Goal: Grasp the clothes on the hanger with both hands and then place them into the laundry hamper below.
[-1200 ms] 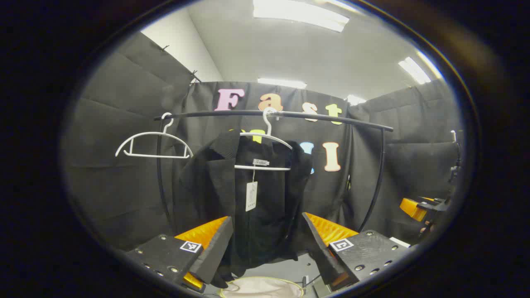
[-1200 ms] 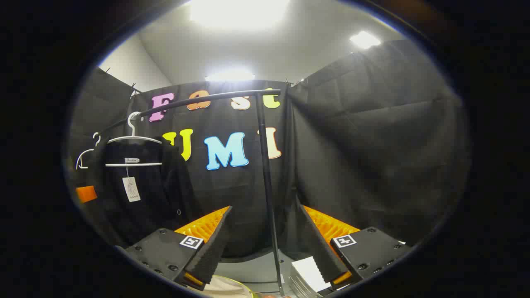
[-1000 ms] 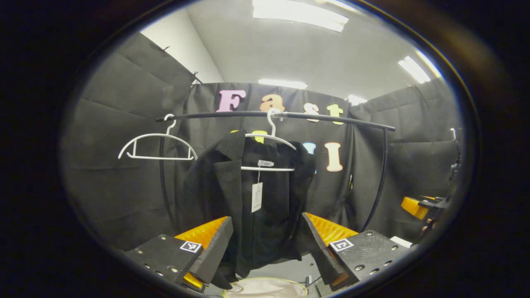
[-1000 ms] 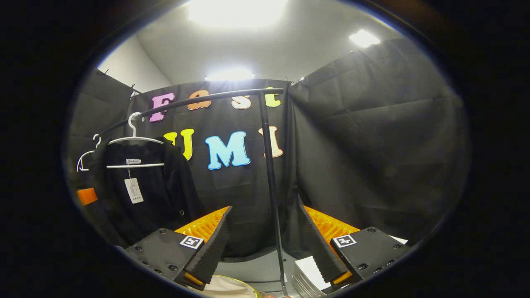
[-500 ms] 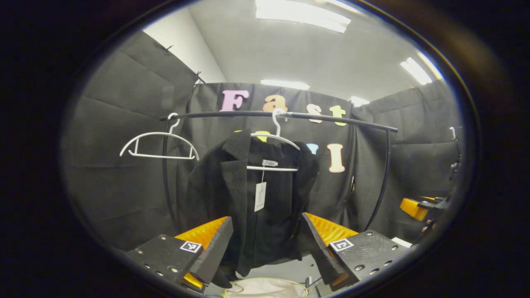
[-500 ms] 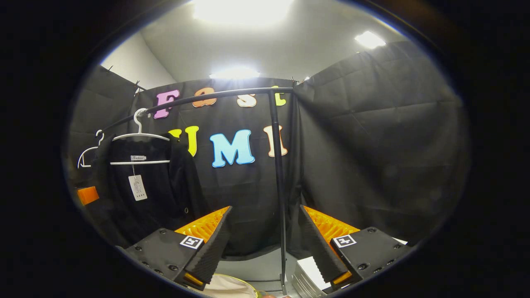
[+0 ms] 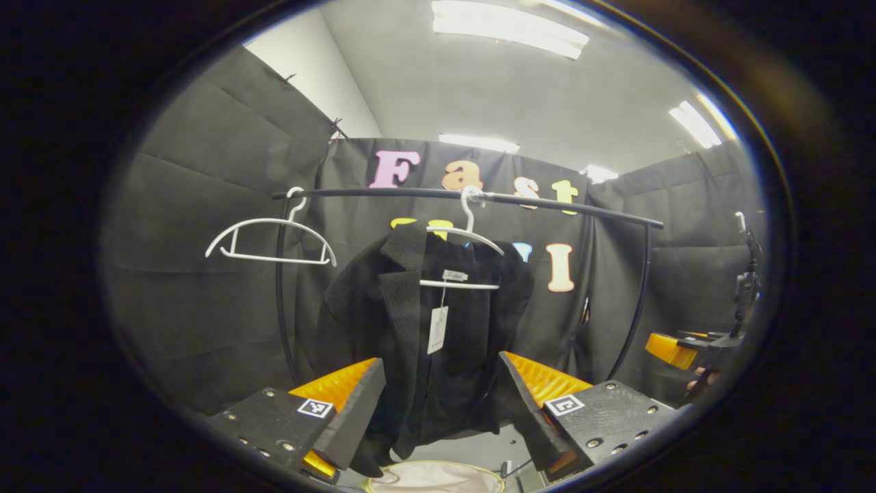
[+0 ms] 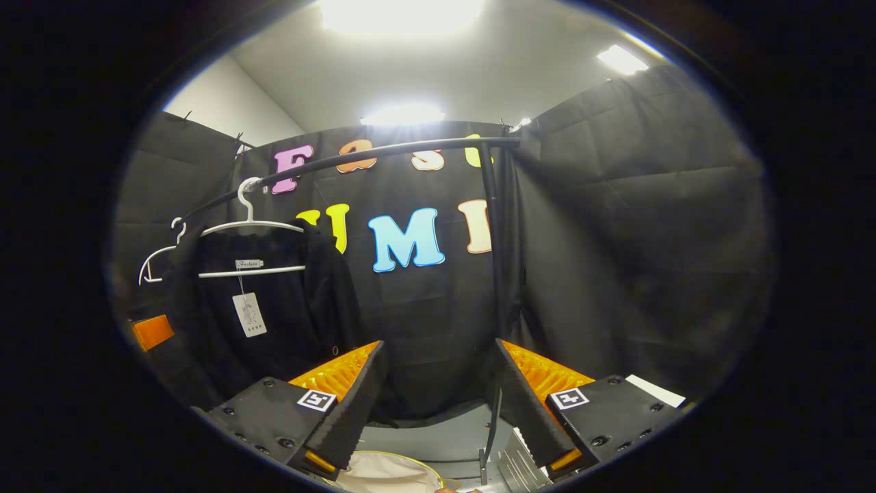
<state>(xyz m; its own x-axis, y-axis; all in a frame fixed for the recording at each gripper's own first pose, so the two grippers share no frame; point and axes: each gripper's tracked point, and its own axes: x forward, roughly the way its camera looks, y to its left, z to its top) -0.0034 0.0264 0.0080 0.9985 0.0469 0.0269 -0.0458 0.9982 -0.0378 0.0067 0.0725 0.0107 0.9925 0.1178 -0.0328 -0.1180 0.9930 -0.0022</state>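
A black jacket [image 7: 417, 342] with a white tag hangs on a white hanger [image 7: 465, 257] from a black clothes rail [image 7: 479, 197]. My left gripper [image 7: 441, 404] is open, pointed at the jacket's lower half and some way short of it. In the right gripper view the jacket [image 8: 274, 322] hangs at the left on its hanger [image 8: 253, 243], off to the side of my open right gripper [image 8: 438, 404]. The rim of a beige laundry hamper [image 7: 438, 477] shows below the jacket, and the hamper [image 8: 383, 474] also shows at the bottom of the right gripper view.
An empty white hanger [image 7: 270, 239] hangs at the rail's left end. The rail's right upright [image 8: 496, 274] stands ahead of my right gripper. The other gripper [image 7: 691, 346] and a hand show at the far right of the left gripper view. A white object [image 8: 653, 390] lies low at the right.
Both views have drifted: the jacket and rail sit slightly further right in each. In the right gripper view the upright has moved from centre to right of centre. Both grippers stayed open.
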